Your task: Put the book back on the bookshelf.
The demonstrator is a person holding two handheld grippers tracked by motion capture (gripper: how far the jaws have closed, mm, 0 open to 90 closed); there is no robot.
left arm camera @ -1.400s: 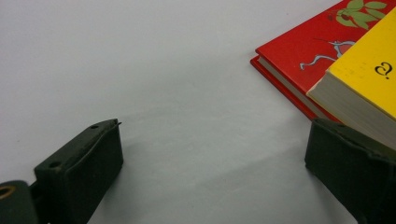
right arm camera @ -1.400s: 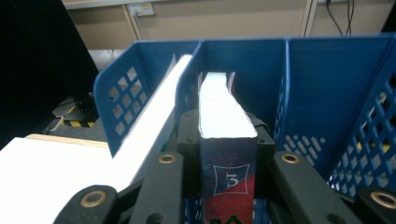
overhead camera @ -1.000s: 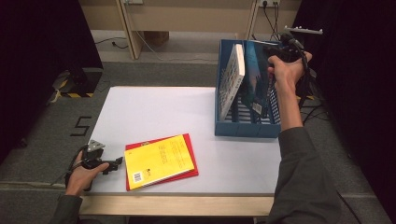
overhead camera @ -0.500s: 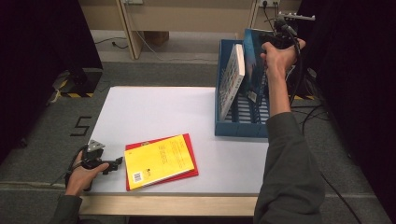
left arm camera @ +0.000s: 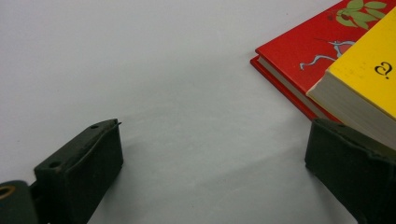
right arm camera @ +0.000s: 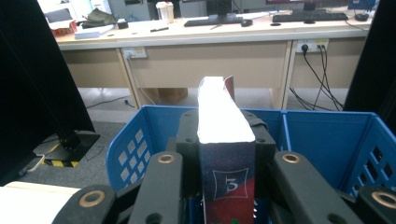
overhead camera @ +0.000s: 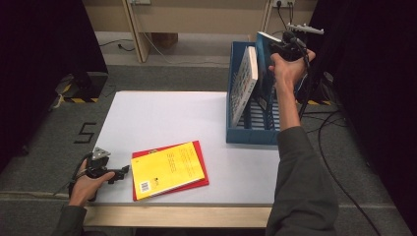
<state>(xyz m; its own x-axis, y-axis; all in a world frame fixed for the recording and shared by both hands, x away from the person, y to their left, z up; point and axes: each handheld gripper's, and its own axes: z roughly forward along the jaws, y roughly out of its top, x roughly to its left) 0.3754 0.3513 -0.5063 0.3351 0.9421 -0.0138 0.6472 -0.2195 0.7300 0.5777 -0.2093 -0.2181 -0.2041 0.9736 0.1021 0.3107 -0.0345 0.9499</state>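
Right gripper (overhead camera: 275,49) is pinching a dark book (right arm camera: 226,154) upright over the blue crate (overhead camera: 236,135), likely lining it up beside the leaning white book (overhead camera: 247,81). Right gripper view is showing its spine between pads. Left gripper (left arm camera: 210,177) is resting spread, empty, by the yellow book (overhead camera: 168,168).

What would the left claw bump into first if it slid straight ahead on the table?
Probably the book stack: the left claw points at the yellow book lying on the red book. In the left gripper view its right finger already sits close to the yellow book's corner.
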